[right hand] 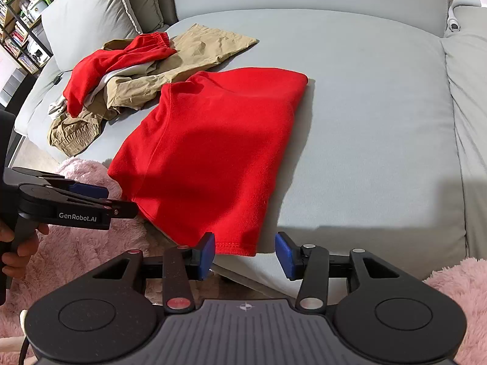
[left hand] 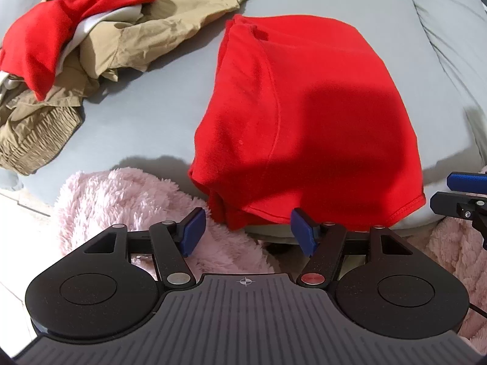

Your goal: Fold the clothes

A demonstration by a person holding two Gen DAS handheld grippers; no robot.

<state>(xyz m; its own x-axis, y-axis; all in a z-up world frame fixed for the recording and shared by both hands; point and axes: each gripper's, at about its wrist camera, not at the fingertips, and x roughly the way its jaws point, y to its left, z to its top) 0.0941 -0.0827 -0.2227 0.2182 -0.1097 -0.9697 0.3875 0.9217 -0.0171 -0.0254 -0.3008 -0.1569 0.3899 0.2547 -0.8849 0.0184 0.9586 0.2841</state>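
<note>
A red garment [left hand: 307, 115] lies folded lengthwise on the grey sofa seat [left hand: 158, 91], its hem hanging a little over the front edge; it also shows in the right wrist view [right hand: 210, 149]. My left gripper [left hand: 248, 232] is open and empty just in front of the hem's left part. My right gripper [right hand: 245, 252] is open and empty just in front of the hem's right corner. The left gripper also shows at the left of the right wrist view [right hand: 103, 200]. The right gripper's fingers [left hand: 465, 182] show at the right edge of the left wrist view.
A pile of unfolded clothes lies at the back left of the seat: tan trousers [right hand: 134, 85], a second red garment [right hand: 100, 70] and something white. A pink fluffy rug [left hand: 127, 200] lies below the sofa's front edge. A cushion [right hand: 91, 12] and shelves [right hand: 21, 36] are at far left.
</note>
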